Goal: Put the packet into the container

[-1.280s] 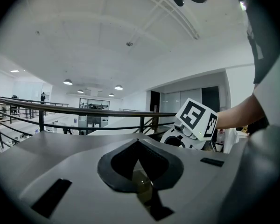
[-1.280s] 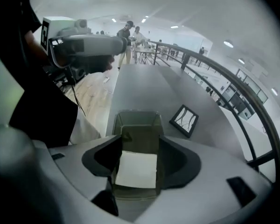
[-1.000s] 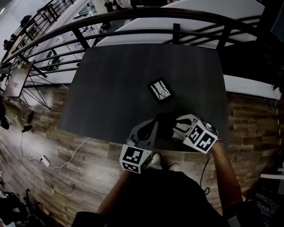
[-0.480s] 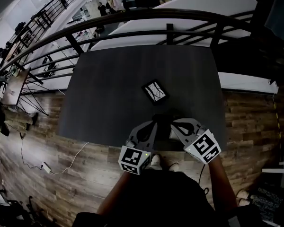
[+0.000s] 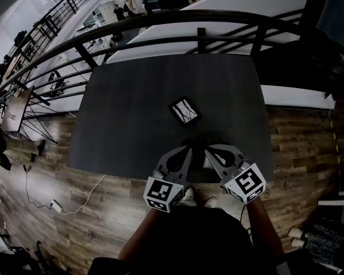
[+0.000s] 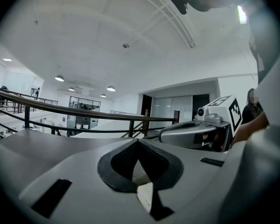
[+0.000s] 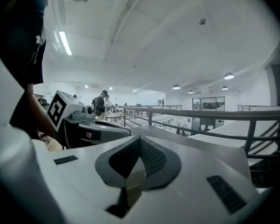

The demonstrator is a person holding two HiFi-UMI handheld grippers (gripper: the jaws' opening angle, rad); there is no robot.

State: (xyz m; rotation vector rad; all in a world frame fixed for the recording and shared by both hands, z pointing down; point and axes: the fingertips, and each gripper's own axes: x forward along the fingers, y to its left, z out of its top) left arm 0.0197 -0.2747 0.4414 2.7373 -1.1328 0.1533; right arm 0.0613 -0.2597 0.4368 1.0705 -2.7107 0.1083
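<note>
Rig: left gripper [image 5: 188, 146] and right gripper [image 5: 206, 148], grey shells, black pads [image 6: 125, 160]. Each bears a white cube [image 5: 162, 192], black-marked. Dark top [image 5: 189, 239], pale shoes [image 5: 188, 196].

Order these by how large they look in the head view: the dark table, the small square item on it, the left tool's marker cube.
1. Dark table: clearly largest.
2. Marker cube on the left tool and small square item: about alike, not ranked; the cube is also nearer the camera.

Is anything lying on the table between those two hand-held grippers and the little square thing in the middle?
Nothing visible does. Only bare dark table lies between the small square thing and the left hand-held gripper and right hand-held gripper, which are at the near edge.
</note>
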